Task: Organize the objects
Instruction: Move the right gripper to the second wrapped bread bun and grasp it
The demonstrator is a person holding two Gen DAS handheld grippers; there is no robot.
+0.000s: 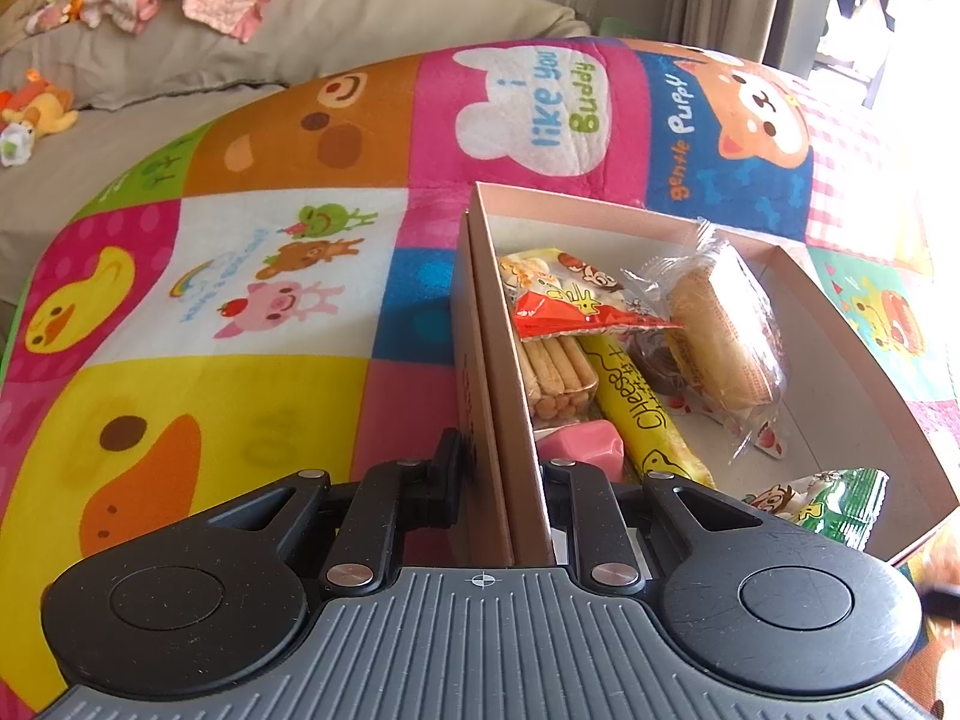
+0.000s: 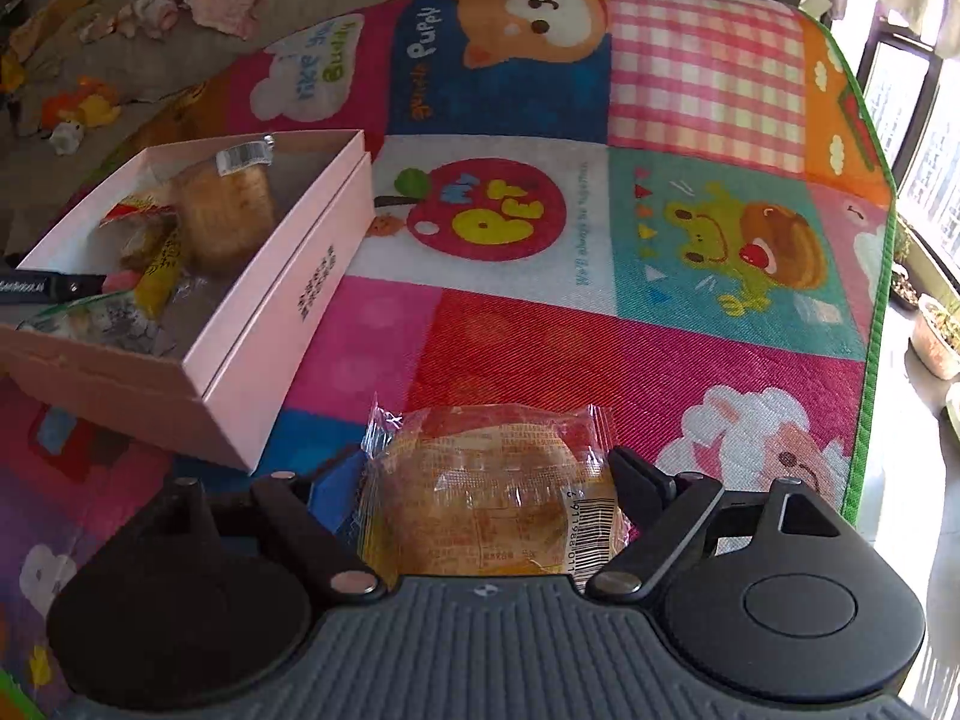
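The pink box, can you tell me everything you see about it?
The pink box is open-topped cardboard, rectangular, pale inside, with small dark print on one long side. It sits flat on the colourful mat. Wrapped snacks lie inside, filling part of it. The left gripper is shut on one wall, one finger inside, one outside.

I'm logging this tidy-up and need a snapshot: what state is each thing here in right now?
pink box: open, lidless, partly filled with snacks.
left gripper: shut on the box's side wall.
right gripper: jaws wide, either side of the wrapped cake.
wrapped cake: sealed, lying on the play mat, outside the box.
cheese stick pack: sealed, in the box.
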